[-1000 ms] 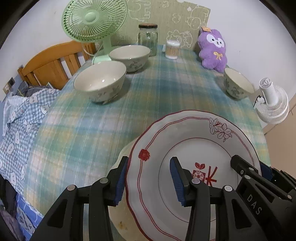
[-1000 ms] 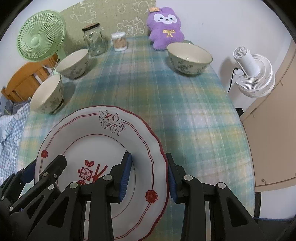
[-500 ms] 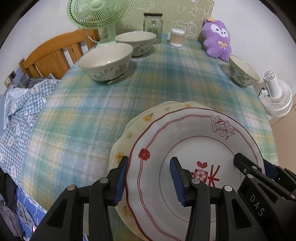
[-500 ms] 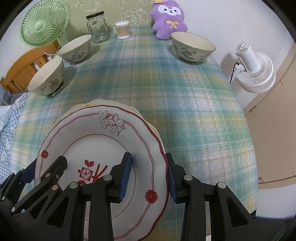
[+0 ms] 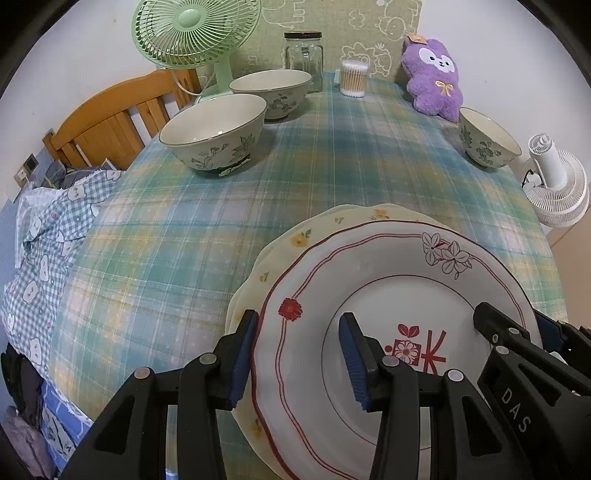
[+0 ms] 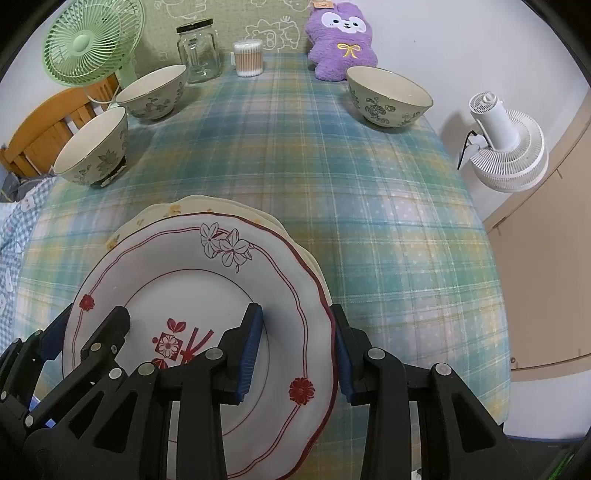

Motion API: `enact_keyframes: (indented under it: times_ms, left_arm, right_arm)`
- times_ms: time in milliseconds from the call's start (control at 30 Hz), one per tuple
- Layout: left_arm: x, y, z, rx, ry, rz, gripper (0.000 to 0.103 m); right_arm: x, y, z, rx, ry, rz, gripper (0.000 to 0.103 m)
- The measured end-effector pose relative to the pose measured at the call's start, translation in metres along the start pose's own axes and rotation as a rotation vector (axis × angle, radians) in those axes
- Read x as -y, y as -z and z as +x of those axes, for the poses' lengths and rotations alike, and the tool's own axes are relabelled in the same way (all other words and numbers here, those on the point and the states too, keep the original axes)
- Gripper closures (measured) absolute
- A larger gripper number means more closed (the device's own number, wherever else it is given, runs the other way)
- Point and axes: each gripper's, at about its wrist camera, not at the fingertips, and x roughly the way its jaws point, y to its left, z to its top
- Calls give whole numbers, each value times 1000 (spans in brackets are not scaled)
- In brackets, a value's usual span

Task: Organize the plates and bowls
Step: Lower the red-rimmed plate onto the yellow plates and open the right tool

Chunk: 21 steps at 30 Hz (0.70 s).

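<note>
Left wrist view, nearest first: left gripper (image 5: 295, 354) and right gripper (image 6: 297, 354) both clamp opposite rim edges of the red-trimmed plate (image 5: 388, 295), jaws partly closed on the rim, one pad over it and one under. Since a sec ago the plate has come down over the yellow-flowered plate (image 5: 295, 236), whose rim now peeks out on the far and left sides; looks like it's about seated, so stacking is nearly done and release should be next. Can't tell if the two plates actually touch, as the contact is hidden under the top plate and the near edge is cut off by the frame. Farther off, three bowls (image 5: 214, 133) sit unstacked, two by the green fan (image 5: 192, 29), one near the purple plush (image 5: 436, 81).
</note>
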Motion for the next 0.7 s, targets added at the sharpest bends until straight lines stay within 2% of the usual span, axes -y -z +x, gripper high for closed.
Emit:
enact_keyframes:
  times_ms: [367, 500, 567, 700]
  left_arm:
    - [-5, -3, 1, 8, -2, 5, 58]
    - [-10, -4, 1, -1, 12, -8, 57]
    - [-10, -4, 1, -4, 18, -7, 53]
    - [-10, -5, -4, 2, 24, 2, 45]
  right_arm:
    - [-8, -3, 2, -1, 9, -38, 64]
    - [-14, -3, 4, 7, 27, -65, 62]
    - [-15, -5, 5, 5, 24, -67, 61]
    - [-12, -7, 5, -7, -20, -71, 53]
